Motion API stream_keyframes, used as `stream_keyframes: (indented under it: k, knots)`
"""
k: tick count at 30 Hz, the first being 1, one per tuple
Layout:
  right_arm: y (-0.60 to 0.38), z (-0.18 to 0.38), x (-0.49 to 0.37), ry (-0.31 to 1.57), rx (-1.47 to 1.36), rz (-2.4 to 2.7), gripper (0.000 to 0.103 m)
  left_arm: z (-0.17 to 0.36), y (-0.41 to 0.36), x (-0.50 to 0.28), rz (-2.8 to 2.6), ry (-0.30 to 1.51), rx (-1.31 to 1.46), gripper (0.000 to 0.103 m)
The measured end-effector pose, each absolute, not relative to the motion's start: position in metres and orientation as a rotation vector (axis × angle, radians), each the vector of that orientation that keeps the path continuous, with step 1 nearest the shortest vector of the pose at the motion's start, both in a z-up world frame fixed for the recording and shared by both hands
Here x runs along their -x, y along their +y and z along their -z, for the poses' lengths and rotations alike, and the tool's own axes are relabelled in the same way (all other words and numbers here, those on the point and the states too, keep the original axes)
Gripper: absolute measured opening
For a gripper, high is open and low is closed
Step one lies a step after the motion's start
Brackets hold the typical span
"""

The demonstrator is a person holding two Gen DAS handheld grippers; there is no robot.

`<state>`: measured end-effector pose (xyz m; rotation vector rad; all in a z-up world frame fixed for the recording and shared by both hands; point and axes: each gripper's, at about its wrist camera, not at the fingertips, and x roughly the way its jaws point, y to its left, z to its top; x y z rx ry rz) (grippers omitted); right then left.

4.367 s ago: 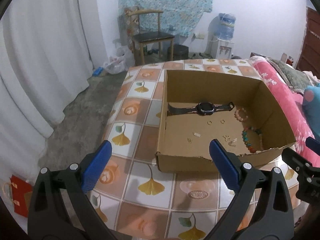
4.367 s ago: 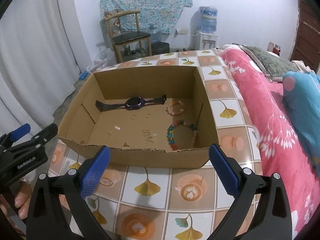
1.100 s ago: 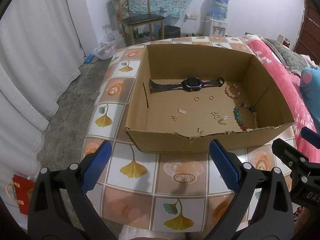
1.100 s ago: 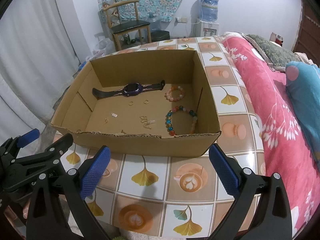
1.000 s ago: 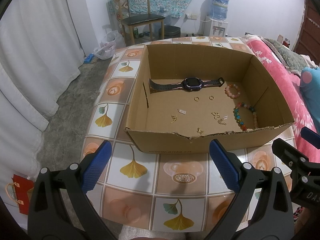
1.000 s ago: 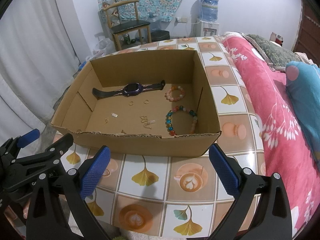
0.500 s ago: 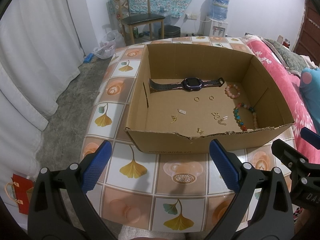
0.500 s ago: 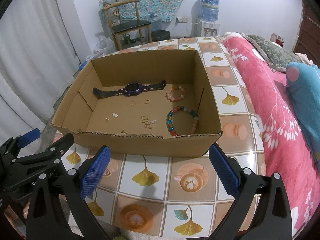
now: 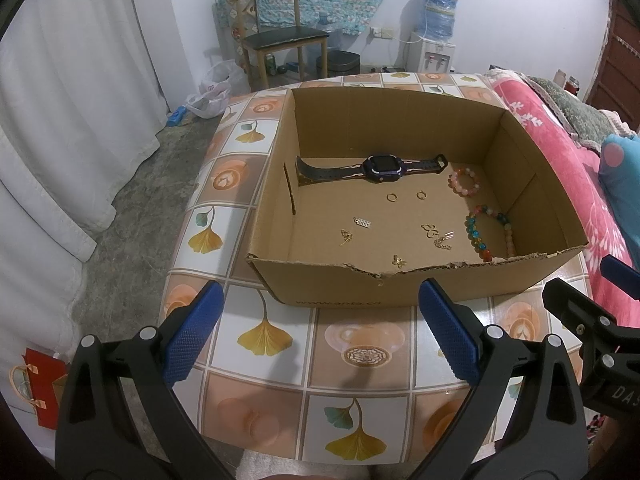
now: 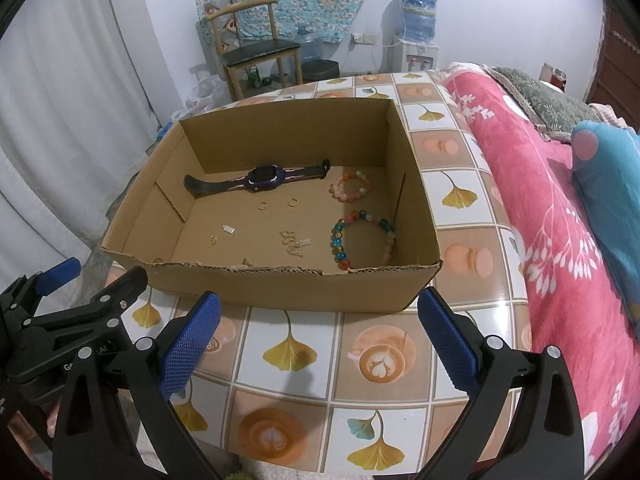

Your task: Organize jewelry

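My left gripper (image 9: 320,332) and my right gripper (image 10: 318,330) both hang over the tiled bench (image 9: 360,356), just in front of the cardboard box (image 9: 340,284). The blue fingers (image 9: 194,330) on each one are wide apart and hold nothing.

All the jewelry lies on the box floor. The watch (image 9: 380,168) lies flat by the far wall. I think it is the heaviest thing here, and its strap looks bendy. I would pinch it across the strap next to the face, because the face looks smooth and may slip.

The pink bead bracelet (image 9: 464,185) is in the far right corner, and the colorful bead bracelet (image 9: 486,232) lies near the right wall. Beads are round and hard, so they may roll in my grip. I would close on one side of the loop, and the rest should hang down.

Two small gold rings (image 9: 406,196) sit near the watch. The little gold charms (image 9: 362,228) and the thin chain piece (image 9: 440,242) are spread nearer the front wall. They look very light and flat. They will be hard to pick up, and I must press gently so they do not bend.
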<state>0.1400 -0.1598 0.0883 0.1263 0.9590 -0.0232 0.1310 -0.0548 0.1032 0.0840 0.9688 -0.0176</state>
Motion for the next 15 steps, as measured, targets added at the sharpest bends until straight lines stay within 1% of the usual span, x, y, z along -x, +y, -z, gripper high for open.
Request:
stream_keyframes:
  k: [15]
  knots:
    - [-0.1599,-0.0879,-0.1403,0.961,-0.126,0.024,0.096,-0.1034,-0.0547,-0.131,0.018,0.969,-0.081,0.095]
